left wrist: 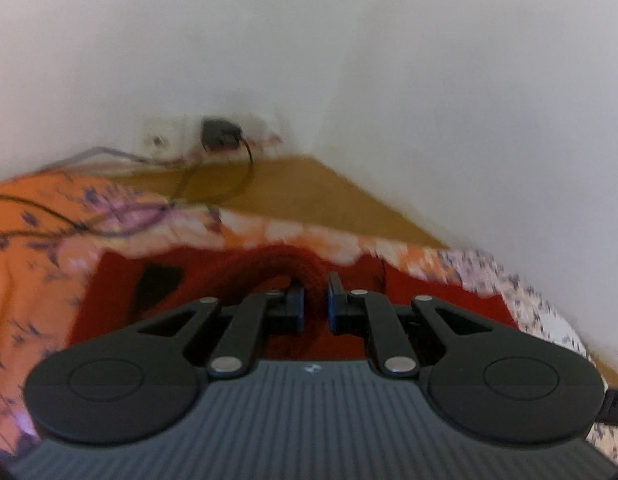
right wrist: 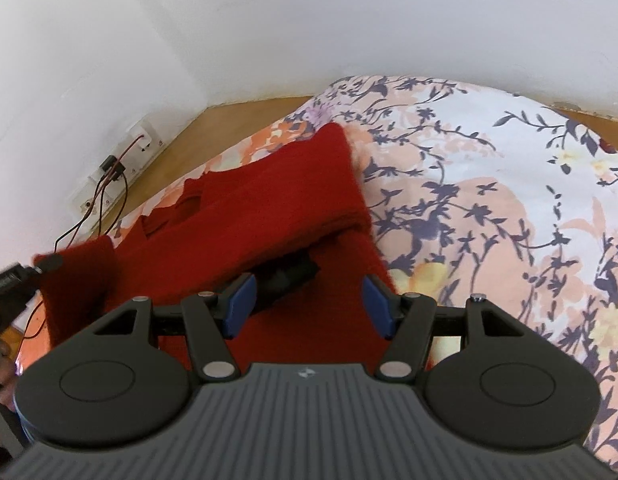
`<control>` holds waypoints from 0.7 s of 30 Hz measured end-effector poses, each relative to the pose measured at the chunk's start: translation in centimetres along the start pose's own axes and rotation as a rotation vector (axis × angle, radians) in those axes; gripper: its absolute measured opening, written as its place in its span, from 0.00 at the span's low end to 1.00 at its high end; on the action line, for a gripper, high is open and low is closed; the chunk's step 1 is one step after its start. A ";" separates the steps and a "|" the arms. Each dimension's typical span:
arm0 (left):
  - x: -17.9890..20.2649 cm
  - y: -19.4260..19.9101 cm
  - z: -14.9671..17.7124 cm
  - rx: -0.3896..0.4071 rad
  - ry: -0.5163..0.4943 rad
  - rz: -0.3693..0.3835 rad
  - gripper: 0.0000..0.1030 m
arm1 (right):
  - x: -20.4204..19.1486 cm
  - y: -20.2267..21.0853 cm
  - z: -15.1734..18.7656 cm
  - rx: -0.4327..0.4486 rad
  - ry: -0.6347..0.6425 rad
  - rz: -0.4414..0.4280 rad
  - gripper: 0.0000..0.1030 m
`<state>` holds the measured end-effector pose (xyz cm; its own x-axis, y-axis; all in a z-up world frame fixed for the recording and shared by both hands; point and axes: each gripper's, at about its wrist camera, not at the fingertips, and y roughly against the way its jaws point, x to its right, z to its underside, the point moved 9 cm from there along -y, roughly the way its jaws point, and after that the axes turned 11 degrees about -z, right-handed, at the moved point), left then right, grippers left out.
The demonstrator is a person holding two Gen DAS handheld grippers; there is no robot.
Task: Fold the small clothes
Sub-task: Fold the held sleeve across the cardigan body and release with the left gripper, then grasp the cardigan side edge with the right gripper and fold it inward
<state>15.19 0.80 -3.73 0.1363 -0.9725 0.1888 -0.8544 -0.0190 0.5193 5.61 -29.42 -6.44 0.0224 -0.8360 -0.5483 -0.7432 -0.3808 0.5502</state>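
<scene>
Left wrist view is showing the left gripper clenching a rolled ridge of the red knitted garment, pinching the edge so the cloth can be carried over itself. The picture is blurring, so I am judging that this gripper is moving. The garment is lying on the floral bedsheet, close to the wooden bed edge and the wall socket with its trailing cables. In the right wrist view, that same gripper is appearing at the far left, holding a corner of the garment up off the floral bedsheet. The right gripper is hanging released above the lower part, jaws wide apart, probably waiting to take the other corner
</scene>
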 end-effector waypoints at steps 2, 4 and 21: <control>0.4 0.1 1.3 -0.024 -0.020 0.005 0.12 | 0.4 0.1 0.0 0.002 -0.008 0.002 0.65; 0.6 -0.6 2.3 -0.048 -0.043 0.018 0.14 | 0.7 0.2 0.0 0.000 -0.013 0.004 0.65; 1.1 0.2 6.2 -0.196 -0.081 0.106 0.52 | -1.6 -1.9 0.6 -0.076 0.031 -0.058 0.65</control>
<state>12.03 -1.74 -8.57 0.0035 -0.9823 0.1875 -0.7467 0.1222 0.6538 6.58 -27.07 -7.03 0.0852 -0.8230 -0.5616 -0.6870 -0.4568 0.5652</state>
